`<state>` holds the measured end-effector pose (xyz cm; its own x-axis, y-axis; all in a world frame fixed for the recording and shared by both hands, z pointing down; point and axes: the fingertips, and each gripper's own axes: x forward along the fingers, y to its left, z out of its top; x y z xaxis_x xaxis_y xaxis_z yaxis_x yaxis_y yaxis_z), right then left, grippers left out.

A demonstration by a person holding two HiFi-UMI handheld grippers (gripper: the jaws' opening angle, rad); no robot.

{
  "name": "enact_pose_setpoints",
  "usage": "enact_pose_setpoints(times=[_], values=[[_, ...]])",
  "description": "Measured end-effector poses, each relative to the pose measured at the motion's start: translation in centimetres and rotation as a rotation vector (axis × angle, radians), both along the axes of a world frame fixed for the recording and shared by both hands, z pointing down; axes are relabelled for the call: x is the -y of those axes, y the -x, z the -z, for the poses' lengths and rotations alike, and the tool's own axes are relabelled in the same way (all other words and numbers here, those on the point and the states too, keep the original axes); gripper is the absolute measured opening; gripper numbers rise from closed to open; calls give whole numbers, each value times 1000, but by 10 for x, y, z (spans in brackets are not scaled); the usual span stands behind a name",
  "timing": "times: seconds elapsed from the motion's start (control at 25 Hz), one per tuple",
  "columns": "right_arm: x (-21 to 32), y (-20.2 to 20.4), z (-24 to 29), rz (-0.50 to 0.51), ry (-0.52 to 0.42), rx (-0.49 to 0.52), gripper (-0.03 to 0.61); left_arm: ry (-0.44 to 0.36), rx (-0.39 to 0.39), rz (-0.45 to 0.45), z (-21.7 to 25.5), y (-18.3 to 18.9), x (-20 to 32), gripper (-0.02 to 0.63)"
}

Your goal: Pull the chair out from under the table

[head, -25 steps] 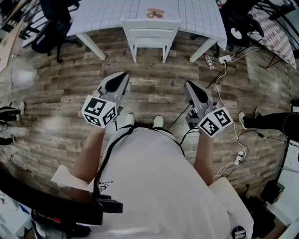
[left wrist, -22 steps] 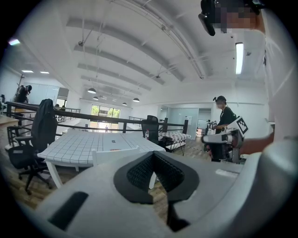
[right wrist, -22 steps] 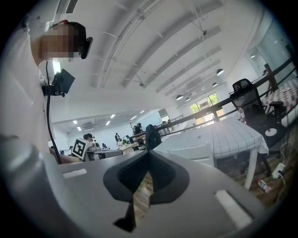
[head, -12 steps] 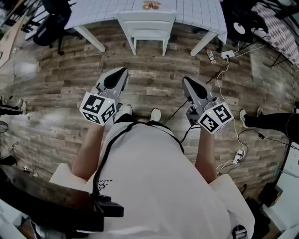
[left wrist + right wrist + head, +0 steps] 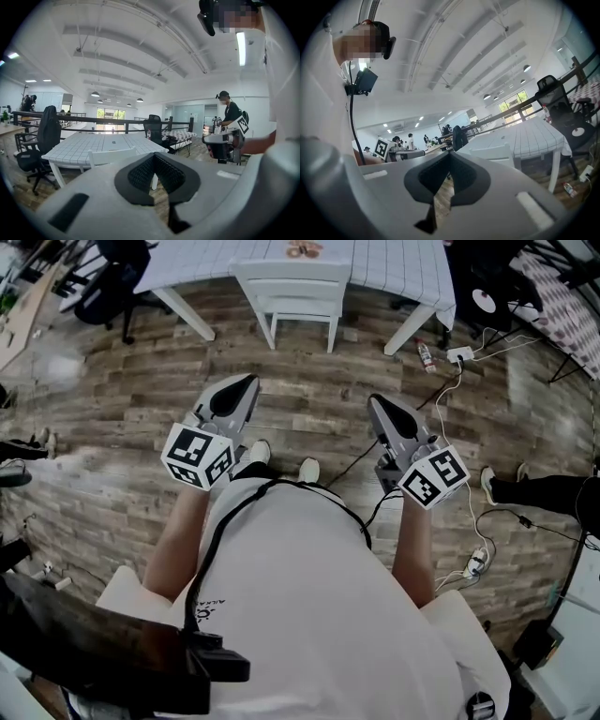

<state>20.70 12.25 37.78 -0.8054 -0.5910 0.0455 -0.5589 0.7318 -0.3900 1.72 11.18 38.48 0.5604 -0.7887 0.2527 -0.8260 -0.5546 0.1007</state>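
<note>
White chair (image 5: 295,292) stands pushed in at the near edge of the grid-patterned table (image 5: 197,263), at the top of the head view. Its back faces the person and it is well apart from both tools. Left gripper (image 5: 246,385) and right gripper (image 5: 377,405) are held out side by side above the wood floor (image 5: 309,399), pointing toward the chair. Both are clenched, jaws pressed together, gripping nothing and touching nothing.
</note>
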Motion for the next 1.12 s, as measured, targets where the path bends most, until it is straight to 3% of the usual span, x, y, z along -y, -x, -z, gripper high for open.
enact_pose_setpoints(times=[0.6, 1.12], values=[[15, -2, 4, -4, -9, 29, 5, -11, 25, -14, 4, -8, 18, 8], [79, 39, 6, -28, 9, 20, 5, 8, -9, -52, -6, 29, 89, 8]])
